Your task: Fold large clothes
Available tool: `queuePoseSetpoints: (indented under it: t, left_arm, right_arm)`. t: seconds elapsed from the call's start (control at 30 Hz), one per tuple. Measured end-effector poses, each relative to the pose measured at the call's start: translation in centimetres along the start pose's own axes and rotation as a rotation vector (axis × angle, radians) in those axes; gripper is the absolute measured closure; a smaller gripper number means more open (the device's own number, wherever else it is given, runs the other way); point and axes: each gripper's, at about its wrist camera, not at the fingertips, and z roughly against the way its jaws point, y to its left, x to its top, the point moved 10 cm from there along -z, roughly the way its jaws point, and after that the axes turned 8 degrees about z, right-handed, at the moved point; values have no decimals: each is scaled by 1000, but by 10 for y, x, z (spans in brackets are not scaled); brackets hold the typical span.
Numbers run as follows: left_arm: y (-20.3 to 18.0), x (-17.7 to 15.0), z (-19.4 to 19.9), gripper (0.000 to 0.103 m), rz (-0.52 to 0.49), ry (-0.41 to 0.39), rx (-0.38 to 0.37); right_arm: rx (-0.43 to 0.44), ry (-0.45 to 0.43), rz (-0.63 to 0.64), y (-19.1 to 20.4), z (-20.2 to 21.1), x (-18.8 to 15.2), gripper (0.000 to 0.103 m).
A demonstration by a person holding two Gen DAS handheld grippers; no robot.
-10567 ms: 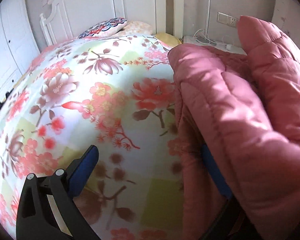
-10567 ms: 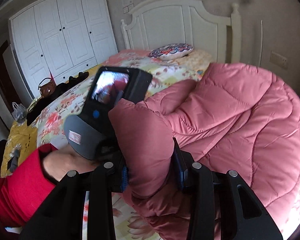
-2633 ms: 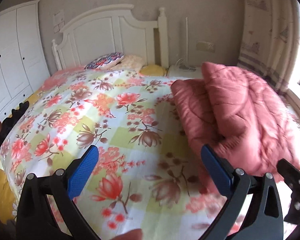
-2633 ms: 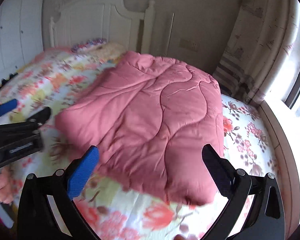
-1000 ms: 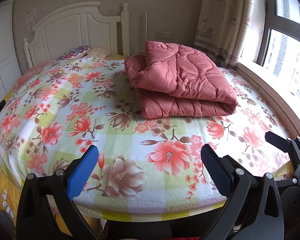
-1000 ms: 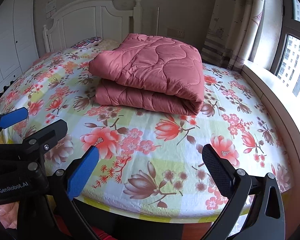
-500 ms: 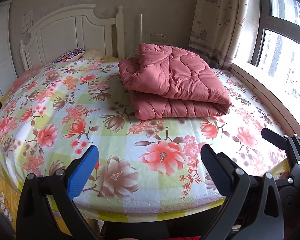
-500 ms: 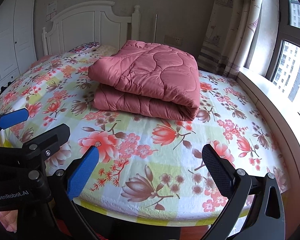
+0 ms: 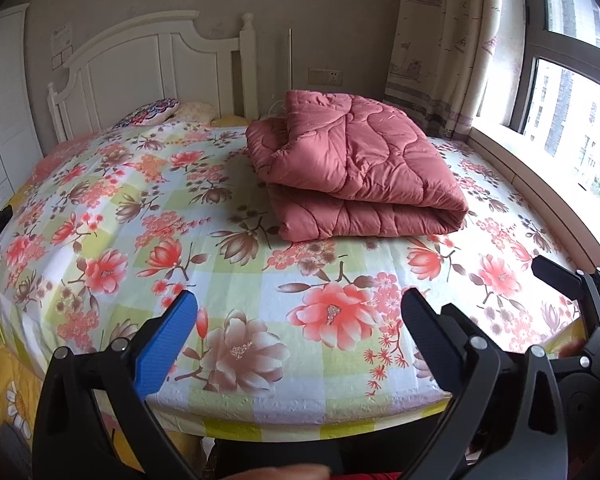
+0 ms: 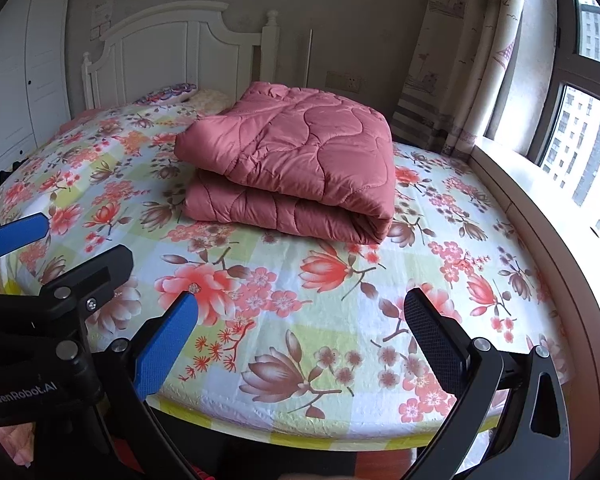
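A pink quilted garment (image 9: 352, 172) lies folded in a thick bundle on the bed, toward the headboard side; it also shows in the right wrist view (image 10: 296, 172). My left gripper (image 9: 300, 312) is open and empty, held back over the foot edge of the bed, well short of the bundle. My right gripper (image 10: 300, 316) is open and empty, also over the foot edge. The left gripper also appears at the left of the right wrist view (image 10: 60, 248), and the right gripper at the right edge of the left wrist view (image 9: 572, 280).
The floral bedsheet (image 9: 172, 208) covers the bed. A white headboard (image 9: 156, 76) and a patterned pillow (image 9: 148, 114) are at the far end. A white wardrobe (image 10: 20, 72) stands left. A curtain (image 10: 456, 64) and window sill (image 10: 532, 188) are right.
Both grippers have drawn back from the bundle to the foot of the bed since 2.6 s ago. Over the last second the views barely shift.
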Motion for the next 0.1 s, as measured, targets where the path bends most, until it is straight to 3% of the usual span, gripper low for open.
queuePoseSetpoints:
  t: [0.1]
  left_arm:
    - [0, 0, 2, 2, -1, -7, 2]
  right_arm:
    - [-2, -8, 2, -2, 2, 1, 4]
